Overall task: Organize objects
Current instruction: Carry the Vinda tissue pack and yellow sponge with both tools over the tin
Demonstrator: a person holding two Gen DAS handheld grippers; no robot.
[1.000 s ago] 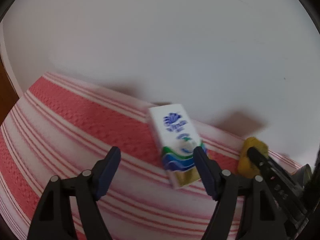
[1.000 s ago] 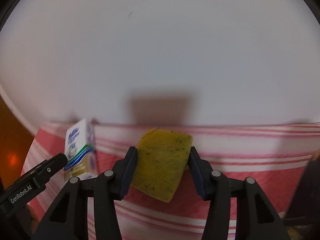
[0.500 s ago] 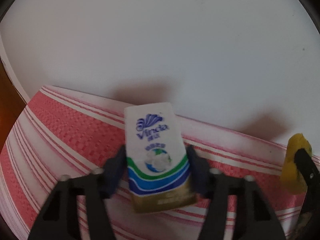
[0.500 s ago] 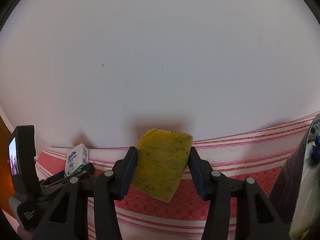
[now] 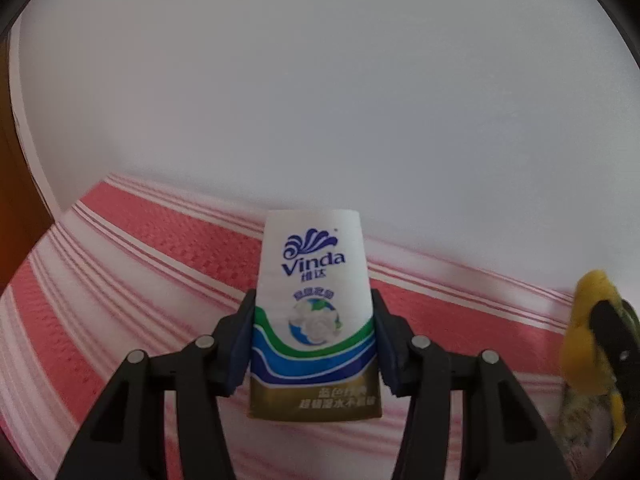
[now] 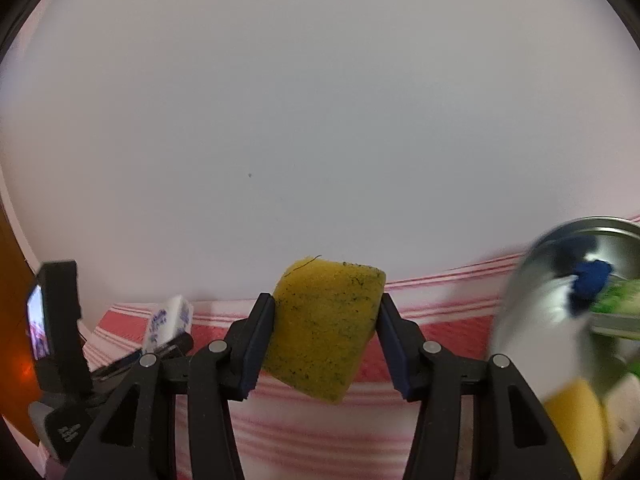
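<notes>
Both grippers share one build. The left gripper [image 5: 313, 340] has matte black angular arms with triangular cut-outs, round silver screws at the joints, and dark blue pads [image 5: 240, 344]. The right gripper [image 6: 325, 338] matches it: black arms, silver screw heads, blue pads [image 6: 256, 340].

left gripper [image 5: 312, 344]: was spread wide beside the tissue pack [image 5: 314, 312], now clamped on it, pack upright and centred
right wrist view: metal bowl [image 6: 568, 280] has come in at right; striped cloth [image 6: 440, 300] sits lower
</notes>
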